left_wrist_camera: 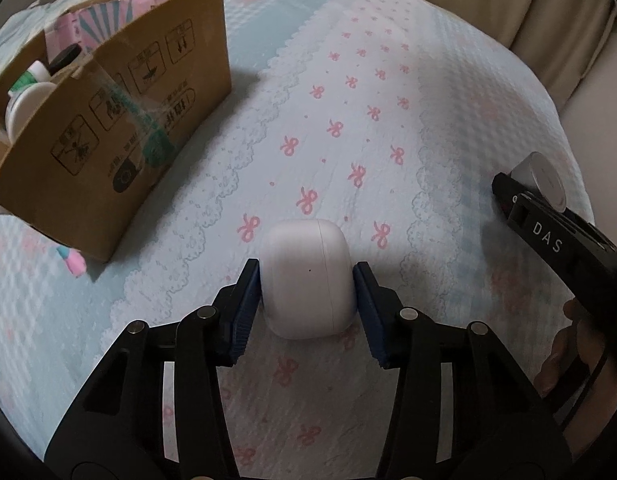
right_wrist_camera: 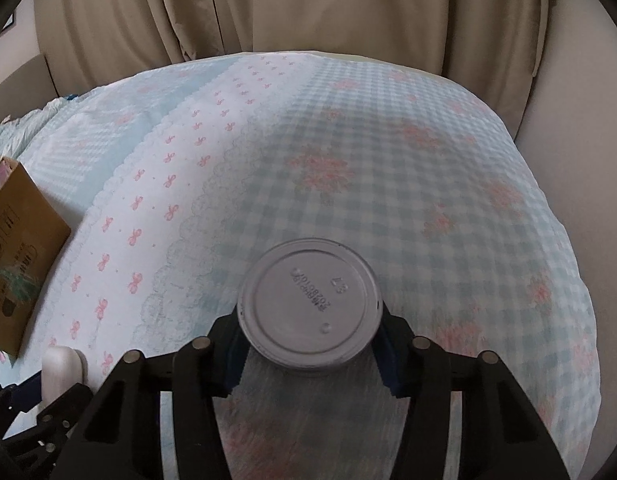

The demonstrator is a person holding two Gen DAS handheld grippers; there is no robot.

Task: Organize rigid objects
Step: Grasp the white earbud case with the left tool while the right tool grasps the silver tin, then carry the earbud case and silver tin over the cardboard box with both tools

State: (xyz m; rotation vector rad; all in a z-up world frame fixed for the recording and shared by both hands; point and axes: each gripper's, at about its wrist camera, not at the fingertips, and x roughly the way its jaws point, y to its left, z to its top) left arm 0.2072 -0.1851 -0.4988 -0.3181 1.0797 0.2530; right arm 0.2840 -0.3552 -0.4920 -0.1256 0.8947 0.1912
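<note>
My left gripper (left_wrist_camera: pixel 308 280) is shut on a white earbud case (left_wrist_camera: pixel 308 276), both pads against its sides, just over the bedspread. My right gripper (right_wrist_camera: pixel 308 320) is shut on a round white container (right_wrist_camera: pixel 310 306) whose base with printed code faces the camera; it also shows in the left wrist view (left_wrist_camera: pixel 542 178) at the right. The open cardboard box (left_wrist_camera: pixel 120 120) stands at the upper left and holds white bottles (left_wrist_camera: pixel 24 108), a black lid and pink items. The box edge shows in the right wrist view (right_wrist_camera: pixel 16 256) at the left.
A quilted bedspread (left_wrist_camera: pixel 368 100) with pink bows and blue gingham covers the bed. Beige curtains (right_wrist_camera: pixel 308 8) hang behind it. A pink and teal item (left_wrist_camera: pixel 72 262) lies by the box's near corner. The earbud case shows at the lower left of the right wrist view (right_wrist_camera: pixel 60 372).
</note>
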